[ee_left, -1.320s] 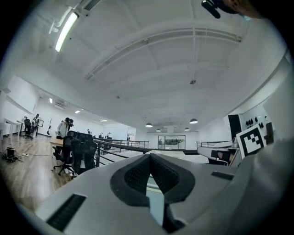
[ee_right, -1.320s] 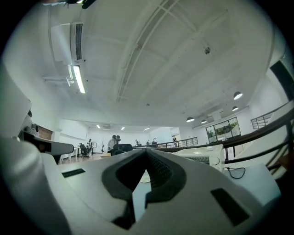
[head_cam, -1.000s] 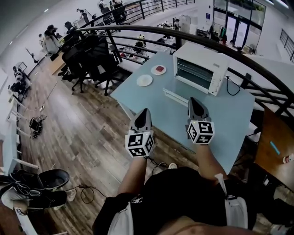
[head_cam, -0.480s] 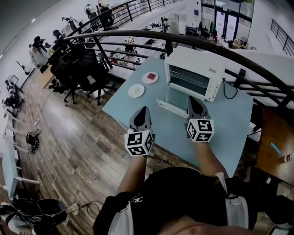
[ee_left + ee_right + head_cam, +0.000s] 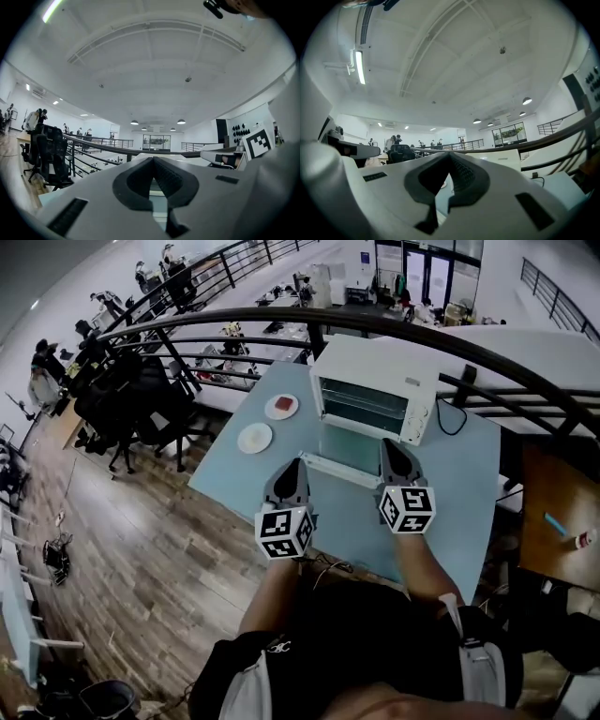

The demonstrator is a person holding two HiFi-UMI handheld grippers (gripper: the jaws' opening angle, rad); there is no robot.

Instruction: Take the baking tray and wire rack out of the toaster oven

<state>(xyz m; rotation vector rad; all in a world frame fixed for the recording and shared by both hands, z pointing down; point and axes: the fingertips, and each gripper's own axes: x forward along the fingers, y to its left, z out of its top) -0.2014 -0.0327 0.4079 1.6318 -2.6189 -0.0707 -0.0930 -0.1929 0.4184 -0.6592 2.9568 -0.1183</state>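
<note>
Barely anything shows inside the toaster oven (image 5: 375, 385) at the table's (image 5: 459, 474) far edge; the tray and rack are indistinct. Two plates (image 5: 255, 438) (image 5: 281, 407) sit near the left edge. The left hand-held gripper (image 5: 292, 466) and right hand-held gripper (image 5: 391, 444) are pressed together, empty.

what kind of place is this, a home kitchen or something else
Probably an open-plan office or lab mezzanine, not a kitchen: a dark railing curves behind the blue table, black office chairs stand on the wood floor, and the toaster oven sits on that table.

Right tool (image 5: 449, 158), jaws together with nothing between them, white toaster oven (image 5: 500, 160) beyond
</note>
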